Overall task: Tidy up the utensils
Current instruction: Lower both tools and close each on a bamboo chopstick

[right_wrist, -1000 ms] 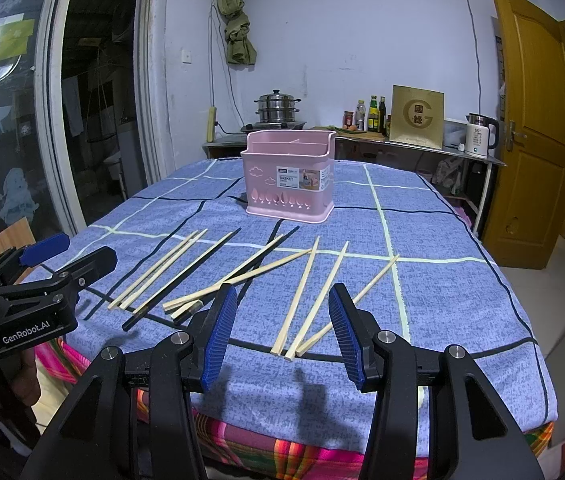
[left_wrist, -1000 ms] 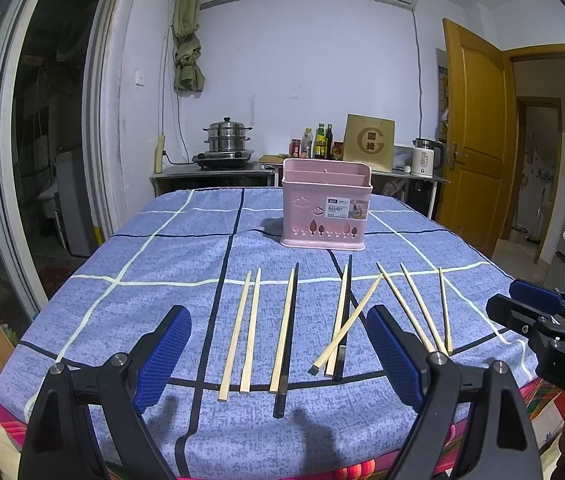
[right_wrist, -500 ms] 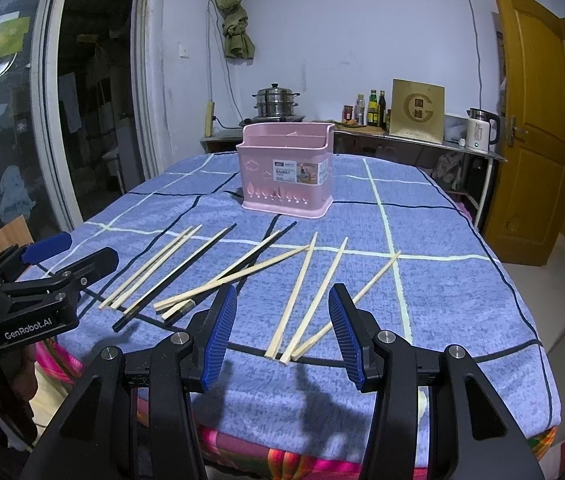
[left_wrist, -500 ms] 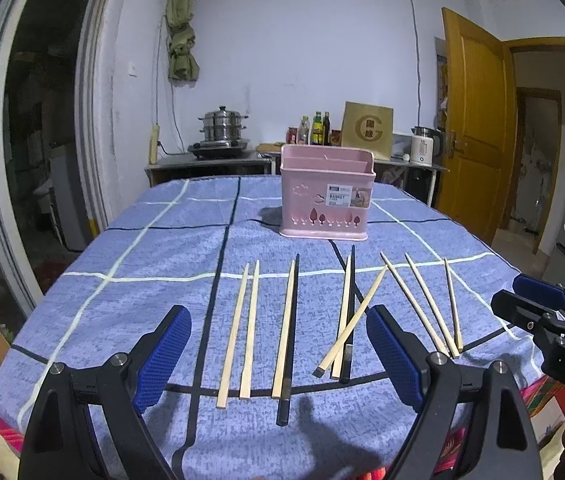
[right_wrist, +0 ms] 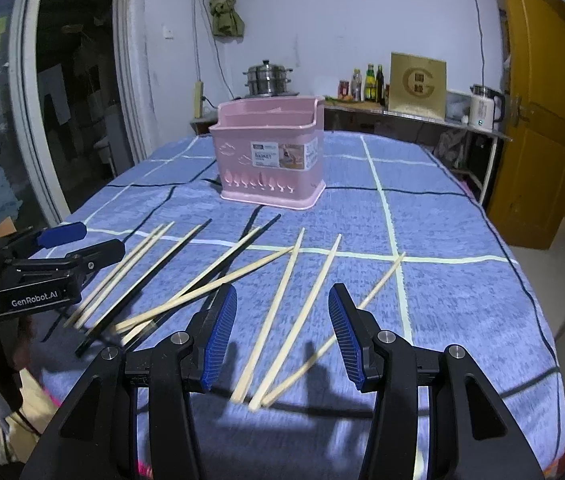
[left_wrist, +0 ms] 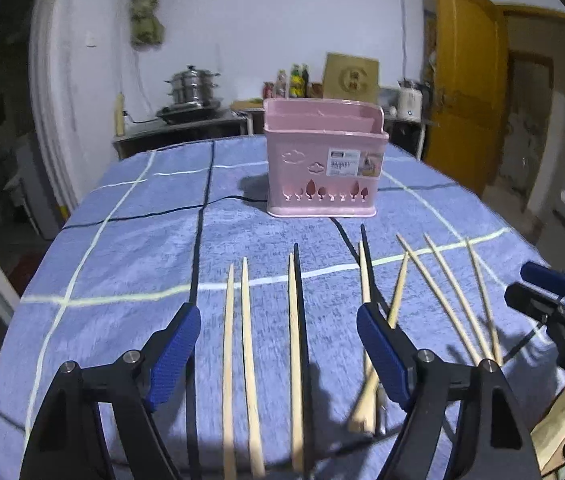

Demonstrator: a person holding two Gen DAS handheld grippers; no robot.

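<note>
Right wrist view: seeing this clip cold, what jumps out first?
The pink utensil basket stands upright at the middle of the blue checked tablecloth. Nearer the camera lies a loose fan of pale wooden chopsticks with a few black chopsticks among them, some crossing. Both the right gripper and the left gripper are open over the near ends, holding nothing.

chopsticks (left_wrist: 296,332) lie in a row on the table (left_wrist: 122,264), before the basket (left_wrist: 324,168) standing behind them.
</note>
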